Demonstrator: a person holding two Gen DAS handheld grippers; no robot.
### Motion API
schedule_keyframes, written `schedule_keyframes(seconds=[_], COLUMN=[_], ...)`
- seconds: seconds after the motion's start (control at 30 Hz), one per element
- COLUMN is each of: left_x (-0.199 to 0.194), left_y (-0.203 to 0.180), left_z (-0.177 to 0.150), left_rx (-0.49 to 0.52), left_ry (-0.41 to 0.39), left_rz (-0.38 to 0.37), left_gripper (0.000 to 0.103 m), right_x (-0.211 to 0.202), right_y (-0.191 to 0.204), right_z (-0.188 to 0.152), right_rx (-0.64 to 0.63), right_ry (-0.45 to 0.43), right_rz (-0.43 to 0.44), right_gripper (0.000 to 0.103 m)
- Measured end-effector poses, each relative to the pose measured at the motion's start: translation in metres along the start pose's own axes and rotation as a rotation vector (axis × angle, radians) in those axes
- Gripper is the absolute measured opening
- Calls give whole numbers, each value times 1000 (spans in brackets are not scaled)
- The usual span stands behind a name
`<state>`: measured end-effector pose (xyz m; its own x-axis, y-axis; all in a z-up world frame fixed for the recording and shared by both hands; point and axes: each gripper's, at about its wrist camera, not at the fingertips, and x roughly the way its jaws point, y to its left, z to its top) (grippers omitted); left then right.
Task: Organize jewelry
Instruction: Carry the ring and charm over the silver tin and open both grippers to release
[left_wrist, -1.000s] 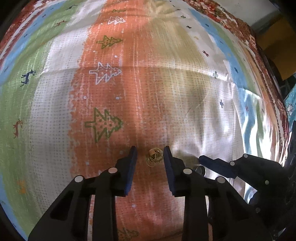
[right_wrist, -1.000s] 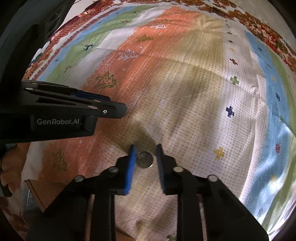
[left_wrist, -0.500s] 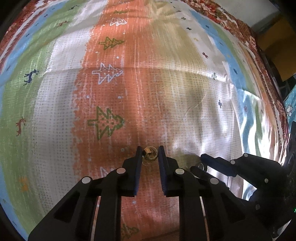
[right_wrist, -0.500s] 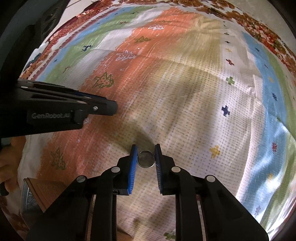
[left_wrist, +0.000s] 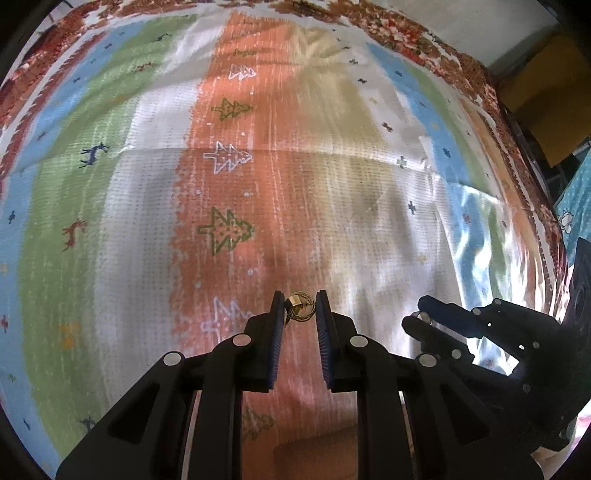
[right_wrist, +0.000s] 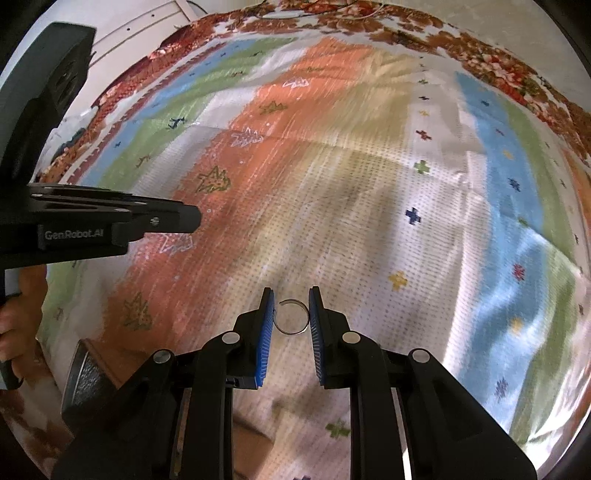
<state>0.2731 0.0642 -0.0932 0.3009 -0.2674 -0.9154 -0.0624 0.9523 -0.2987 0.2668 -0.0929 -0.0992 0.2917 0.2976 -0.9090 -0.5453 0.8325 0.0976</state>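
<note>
Both your grippers hold rings
Left gripper (left_wrist: 300, 314) pinches gold ring (left_wrist: 301, 312); right gripper (right_wrist: 291, 317) clamps silver ring (right_wrist: 291, 318) above patterned cloth (left_wrist: 332, 184)

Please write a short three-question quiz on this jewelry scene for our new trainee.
1. True or false: the left tool has a gold ring between its fingers.
2. Multiple choice: the silver ring between the right tool's fingers is (a) a closed band with a stone, (b) a thin band with a gap, (c) a chain.
3. Short answer: what does the scene play out over?

Key
1. True; the ring sits between the blue pads and appears gripped.
2. b; the gap shows at its upper left.
3. A striped cloth printed with trees, crosses and deer.
</note>
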Motion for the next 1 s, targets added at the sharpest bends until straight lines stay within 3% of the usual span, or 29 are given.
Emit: schedule_keyframes(seconds=[0.23,0.43,1.0], left_x=[-20,-30,-78], left_y=[-13,-21,-38], left_z=[-17,-32,-82], left_rx=[2,31,108], left_ry=[-31,-50,-150], left_rz=[-39,-27,-49], left_gripper=[17,17,17], right_x=[-19,-33,-75], right_y=[8,10,18], right_z=[-11,-20,-43], right_rx=[2,12,31], right_ry=[-33,-67,-162], right_rz=[-28,-66,-32], right_gripper=[20,20,20])
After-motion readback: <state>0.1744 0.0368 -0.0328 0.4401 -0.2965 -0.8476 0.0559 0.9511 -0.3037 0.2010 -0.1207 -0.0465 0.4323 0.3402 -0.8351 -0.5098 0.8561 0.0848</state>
